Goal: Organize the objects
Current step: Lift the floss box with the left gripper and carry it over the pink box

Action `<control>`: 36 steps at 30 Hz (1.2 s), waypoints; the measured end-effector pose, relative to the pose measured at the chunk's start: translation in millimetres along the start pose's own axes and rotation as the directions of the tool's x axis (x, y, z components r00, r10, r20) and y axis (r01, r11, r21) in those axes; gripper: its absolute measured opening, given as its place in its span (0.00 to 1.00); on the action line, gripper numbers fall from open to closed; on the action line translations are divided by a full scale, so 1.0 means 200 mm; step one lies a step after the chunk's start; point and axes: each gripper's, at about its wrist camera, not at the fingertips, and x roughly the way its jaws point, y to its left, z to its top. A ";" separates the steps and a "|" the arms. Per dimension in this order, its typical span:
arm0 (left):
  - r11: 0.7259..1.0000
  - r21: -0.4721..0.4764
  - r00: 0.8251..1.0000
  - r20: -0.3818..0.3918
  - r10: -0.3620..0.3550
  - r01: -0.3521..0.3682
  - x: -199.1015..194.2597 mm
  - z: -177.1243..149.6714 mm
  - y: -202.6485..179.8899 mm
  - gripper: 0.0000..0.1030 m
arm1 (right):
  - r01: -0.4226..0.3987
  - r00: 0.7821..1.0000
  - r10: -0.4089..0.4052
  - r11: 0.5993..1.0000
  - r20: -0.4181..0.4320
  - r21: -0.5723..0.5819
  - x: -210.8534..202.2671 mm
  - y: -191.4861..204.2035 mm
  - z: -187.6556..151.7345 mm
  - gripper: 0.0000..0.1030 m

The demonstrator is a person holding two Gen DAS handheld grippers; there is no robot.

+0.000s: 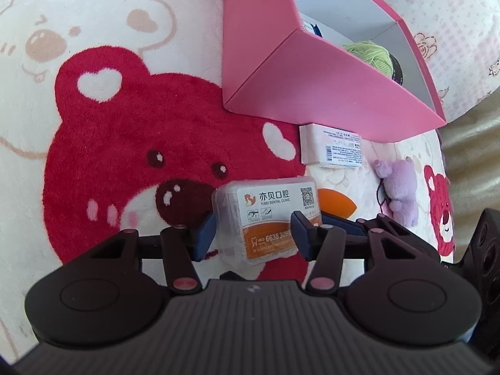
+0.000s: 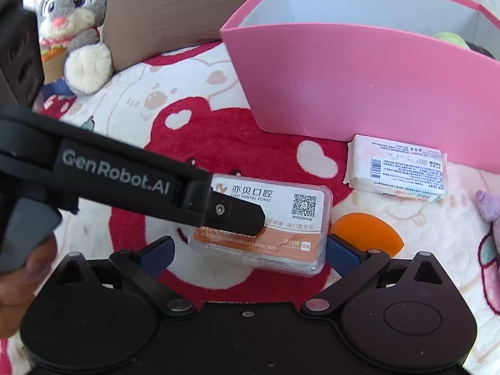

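On blanket (image 1: pixel 93 156) centre, left gripper (image 1: pixel 254 234) clamps floss-pick box (image 1: pixel 265 218); right gripper (image 2: pixel 250 254) wide, empty. Risk: slick plastic slips during lift toward pink box (image 1: pixel 312 93).

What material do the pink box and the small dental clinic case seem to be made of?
Pink box: probably cardboard, matte, with thin flat walls, folded corners and a white inside. Dental clinic case: looks like clear glossy plastic, with see-through rounded edges and a printed label.

A grey plush rabbit (image 2: pixel 76 31) sits at the edge of the fleecy blanket (image 1: pixel 131 143) (red bear print), against a brown board (image 2: pixel 175 9)
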 end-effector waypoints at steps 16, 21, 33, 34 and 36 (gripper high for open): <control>0.999 0.031 0.998 0.039 -0.040 0.039 -0.13 -0.06 -0.04 0.50 | 0.018 0.996 -0.016 1.000 0.092 -0.022 -0.15 0.01 -0.01 0.91; 0.998 0.048 0.998 0.043 -0.049 0.047 -0.21 -0.09 -0.08 0.50 | 0.003 0.993 0.003 0.998 0.117 -0.057 -0.25 0.04 -0.03 0.91; 0.984 0.178 0.997 0.077 -0.004 -0.010 -0.37 -0.17 -0.27 0.50 | -0.040 0.978 0.052 0.997 0.203 -0.059 -0.48 0.08 -0.11 0.91; 0.983 0.182 0.997 0.075 -0.004 -0.010 -0.38 -0.17 -0.28 0.50 | -0.036 0.977 0.049 0.997 0.208 -0.067 -0.49 0.09 -0.12 0.91; 0.982 0.187 0.997 0.071 -0.007 -0.007 -0.39 -0.18 -0.30 0.50 | -0.017 0.978 0.034 0.996 0.206 -0.084 -0.51 0.11 -0.13 0.90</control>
